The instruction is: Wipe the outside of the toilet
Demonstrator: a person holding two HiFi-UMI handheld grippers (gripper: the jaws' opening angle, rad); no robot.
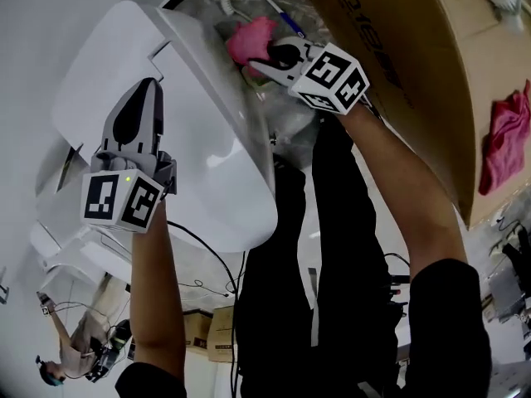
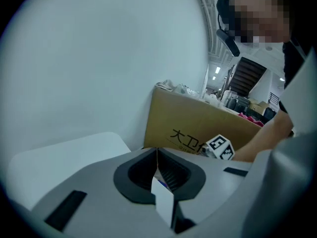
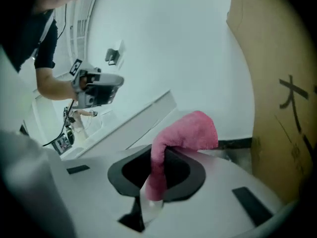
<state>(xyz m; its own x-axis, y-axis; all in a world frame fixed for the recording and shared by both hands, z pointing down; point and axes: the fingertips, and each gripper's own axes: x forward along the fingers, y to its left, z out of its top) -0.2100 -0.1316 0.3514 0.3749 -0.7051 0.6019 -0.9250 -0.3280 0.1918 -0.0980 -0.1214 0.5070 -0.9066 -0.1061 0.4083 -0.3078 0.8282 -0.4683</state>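
The right gripper (image 1: 265, 60) pinches a pink cloth (image 1: 251, 38) between its fingers. The cloth's free end folds over above them in the right gripper view (image 3: 190, 129). The cloth sits at the toilet's (image 1: 166, 65) right flank, in the gap between the toilet and a cardboard box (image 1: 398, 48); whether it touches the toilet cannot be told. The left gripper (image 1: 149, 84) lies over the toilet's closed lid, its fingers pressed together with nothing between them. A second pink cloth (image 1: 506, 135) lies beyond the box, well apart from the toilet.
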